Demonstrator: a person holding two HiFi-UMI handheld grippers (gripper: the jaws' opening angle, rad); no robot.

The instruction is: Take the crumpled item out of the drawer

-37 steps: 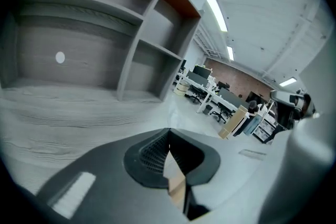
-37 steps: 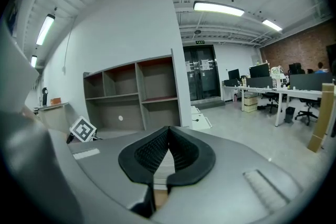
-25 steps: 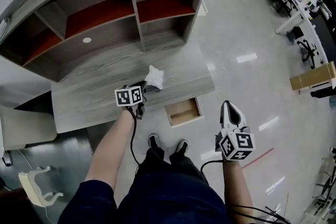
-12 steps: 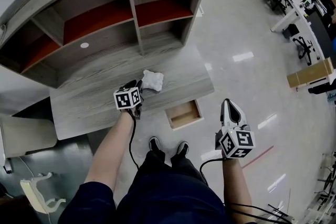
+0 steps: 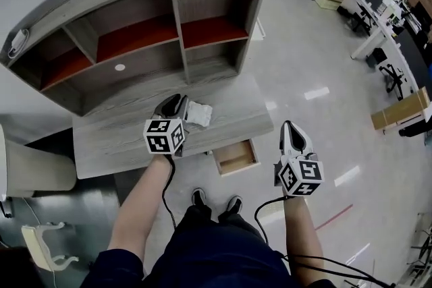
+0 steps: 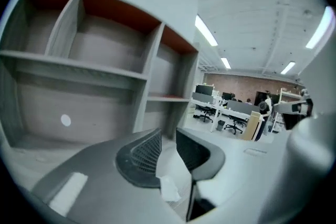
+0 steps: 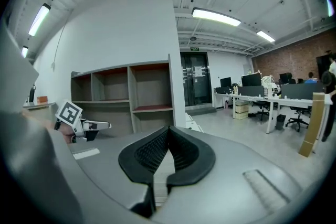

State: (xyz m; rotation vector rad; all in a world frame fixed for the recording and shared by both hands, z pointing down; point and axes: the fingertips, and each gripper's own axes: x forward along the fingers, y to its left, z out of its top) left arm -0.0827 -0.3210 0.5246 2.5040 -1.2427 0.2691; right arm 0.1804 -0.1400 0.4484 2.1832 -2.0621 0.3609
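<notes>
The crumpled white item (image 5: 198, 114) lies on the grey wooden desk top (image 5: 115, 139), just right of my left gripper (image 5: 173, 103). That gripper is open: in the left gripper view (image 6: 168, 136) its jaws stand a little apart with nothing pinched, and a scrap of white (image 6: 169, 189) shows low in the gap. The small wooden drawer (image 5: 235, 156) is pulled out below the desk's front edge and looks bare inside. My right gripper (image 5: 291, 129) hovers over the floor right of the drawer, shut with nothing in it (image 7: 169, 131).
A shelf unit (image 5: 177, 27) with red-backed compartments stands on the back of the desk. A pale chair (image 5: 34, 168) is at the left. Office desks and chairs (image 5: 378, 17) and a cardboard box (image 5: 399, 108) stand far right. The person's feet (image 5: 214, 200) are below the drawer.
A second ago my left gripper held the crumpled item over the desk; it has since let go, and the item lies on the desk top. The right gripper has barely moved.
</notes>
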